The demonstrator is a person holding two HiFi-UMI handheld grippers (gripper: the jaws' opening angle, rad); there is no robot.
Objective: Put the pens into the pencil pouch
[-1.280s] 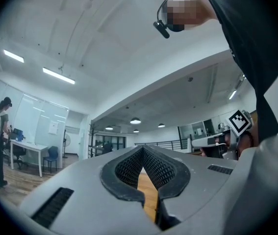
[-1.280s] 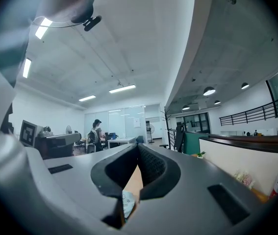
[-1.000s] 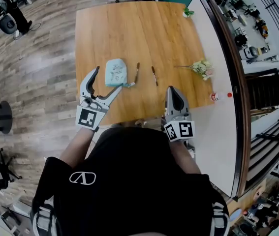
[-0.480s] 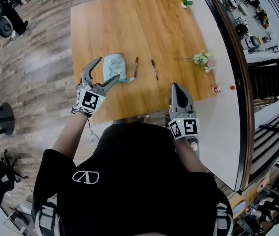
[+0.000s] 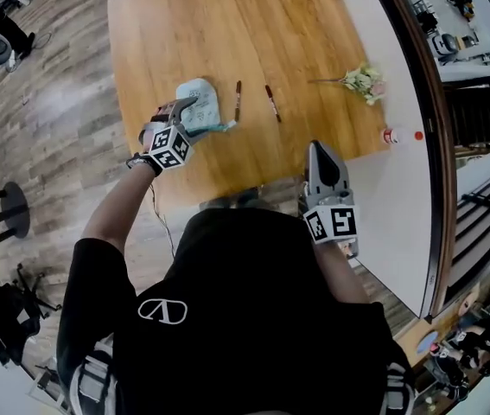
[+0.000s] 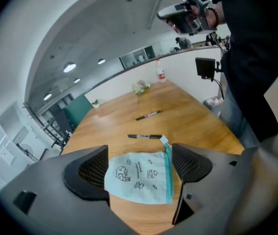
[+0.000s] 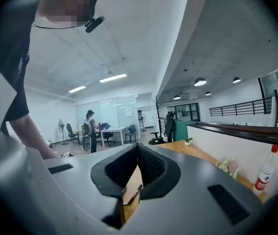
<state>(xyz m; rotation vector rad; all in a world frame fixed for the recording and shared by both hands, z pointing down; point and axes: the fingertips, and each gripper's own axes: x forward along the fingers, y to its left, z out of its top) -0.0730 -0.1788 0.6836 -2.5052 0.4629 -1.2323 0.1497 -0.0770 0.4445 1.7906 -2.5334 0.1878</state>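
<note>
1. On the desk, toward its front-left part, lies the pencil pouch. It is pale blue cloth with a cartoon print, lying flat, with a teal zip along the edge that faces the pens.
2. Two pens lie on the zip side. The near pen sits just off the zip tab; the far pen is a little further right. Both rest on bare wood, neither in the pouch.
3. My left claw is spread wide and angled down over the pouch. The pouch is framed between the jaws, and the pads are not pressing it.
4. My right claw is closed tight on nothing, held about level off the desk's near edge, well apart from the pens.
5. Pouch, my guess: light and limp, so it will crumple or slide if shoved. Best pinched at the zip edge near the tab. I can't tell whether the zip is open.
6. Pens, my guess: light, stiff and smooth, so likely to roll. Take each one mid-barrel, jaws across its length.
</note>
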